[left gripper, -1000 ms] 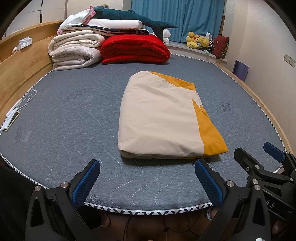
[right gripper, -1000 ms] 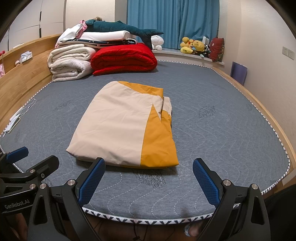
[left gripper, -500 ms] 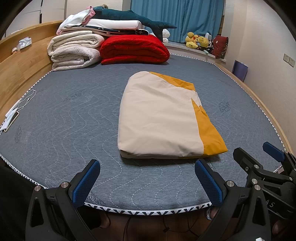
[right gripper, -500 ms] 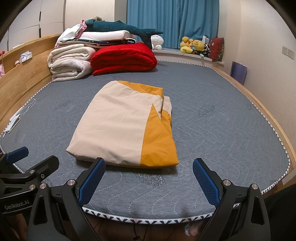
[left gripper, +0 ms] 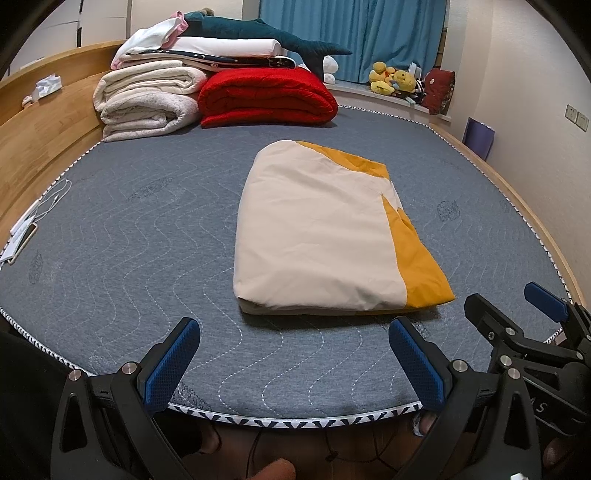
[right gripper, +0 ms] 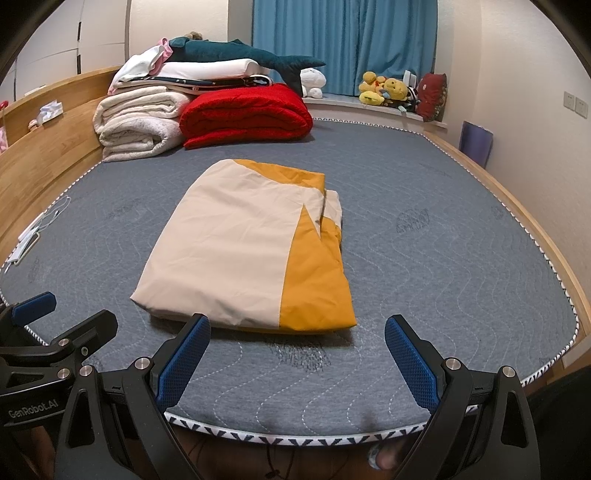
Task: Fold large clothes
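A cream and orange garment [left gripper: 325, 236] lies folded into a neat rectangle in the middle of the grey quilted mattress [left gripper: 129, 236]. It also shows in the right wrist view [right gripper: 255, 247]. My left gripper [left gripper: 295, 363] is open and empty, held over the mattress's near edge, short of the garment. My right gripper [right gripper: 295, 360] is open and empty, at the same edge, just right of the left one. The right gripper shows at the right of the left wrist view [left gripper: 517, 321]; the left gripper shows at the left of the right wrist view [right gripper: 66, 325].
Folded white blankets [left gripper: 147, 99], a red quilt [left gripper: 266, 98] and a teal shark plush [left gripper: 258, 31] are stacked at the far end. A phone and white cable [left gripper: 26, 232] lie at the left edge. Wooden bed frame [left gripper: 40, 140] runs along the left; plush toys [left gripper: 395, 79] sit on the window sill.
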Tool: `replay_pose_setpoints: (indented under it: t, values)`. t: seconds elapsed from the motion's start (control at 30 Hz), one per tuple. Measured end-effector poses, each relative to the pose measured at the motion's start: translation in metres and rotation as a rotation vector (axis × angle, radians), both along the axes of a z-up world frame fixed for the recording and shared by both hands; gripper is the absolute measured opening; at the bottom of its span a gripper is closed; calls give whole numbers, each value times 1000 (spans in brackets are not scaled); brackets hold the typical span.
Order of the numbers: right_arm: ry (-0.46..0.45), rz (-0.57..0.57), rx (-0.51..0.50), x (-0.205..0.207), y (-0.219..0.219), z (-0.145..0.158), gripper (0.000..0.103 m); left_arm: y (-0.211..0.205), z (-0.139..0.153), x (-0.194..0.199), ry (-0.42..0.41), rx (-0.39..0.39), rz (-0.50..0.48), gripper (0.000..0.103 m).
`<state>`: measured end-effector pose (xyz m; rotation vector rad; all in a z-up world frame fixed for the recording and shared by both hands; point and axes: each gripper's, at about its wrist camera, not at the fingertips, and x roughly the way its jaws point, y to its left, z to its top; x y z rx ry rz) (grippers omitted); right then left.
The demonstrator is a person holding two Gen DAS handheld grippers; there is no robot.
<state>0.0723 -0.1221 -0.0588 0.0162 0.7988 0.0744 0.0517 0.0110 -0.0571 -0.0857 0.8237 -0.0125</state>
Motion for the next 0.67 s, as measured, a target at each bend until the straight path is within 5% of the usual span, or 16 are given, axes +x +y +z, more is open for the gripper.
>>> replay_pose_setpoints:
  t: [0.67]
  values:
    - [7,-7,1,0,1,-6,95,0,-3,3,4,-13,-3,102]
